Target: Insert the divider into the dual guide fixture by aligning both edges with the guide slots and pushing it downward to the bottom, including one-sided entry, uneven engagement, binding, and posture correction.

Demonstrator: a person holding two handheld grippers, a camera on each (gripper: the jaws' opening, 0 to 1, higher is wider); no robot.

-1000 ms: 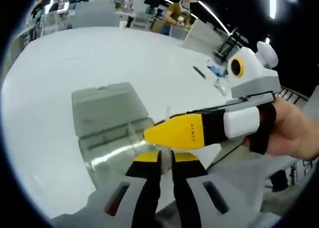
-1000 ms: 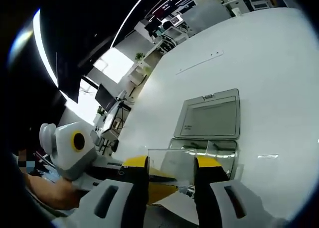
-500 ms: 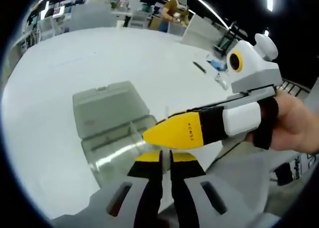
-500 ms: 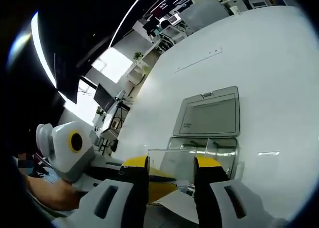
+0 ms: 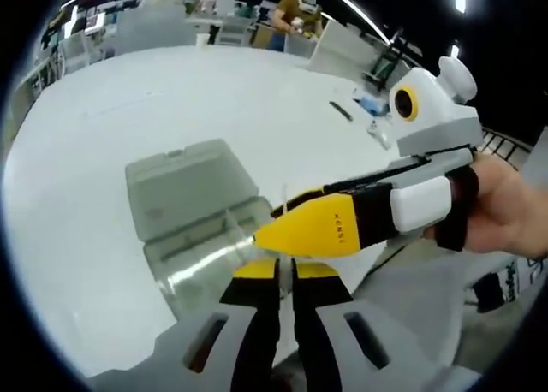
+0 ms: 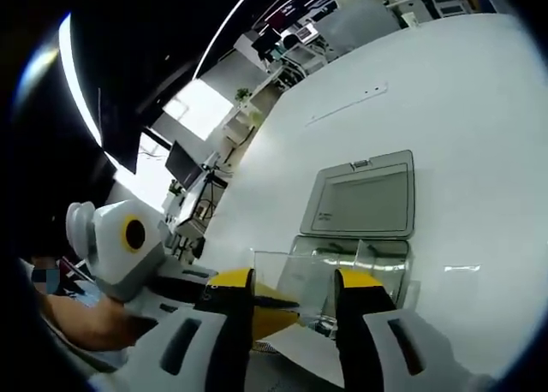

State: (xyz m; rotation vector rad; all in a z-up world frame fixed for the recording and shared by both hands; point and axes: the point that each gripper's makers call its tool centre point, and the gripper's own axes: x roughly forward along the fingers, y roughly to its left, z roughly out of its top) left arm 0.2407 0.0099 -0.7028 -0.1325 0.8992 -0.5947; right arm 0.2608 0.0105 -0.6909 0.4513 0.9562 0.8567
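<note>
- Left gripper view, far left: the white table carries the clear dual guide fixture, its grey lid folded open behind it.
- Centre: your left gripper has its jaws pressed nearly together on the lower edge of the transparent divider, which stands over the fixture's open top; whether either edge sits in a guide slot cannot be told.
- Right of centre: your right gripper reaches in from the right, held by your hand. Small black lettering runs along its yellow jaw, too blurred to read.
- Against the picture one second ago, that yellow tip sits slightly further right and lower.
- Right gripper view, left: the left gripper's body and the hand holding it.
- Centre: the right gripper has its jaws parted, the divider between them; contact with the pads cannot be told.
- Right: the fixture and its lid lie unchanged.
</note>
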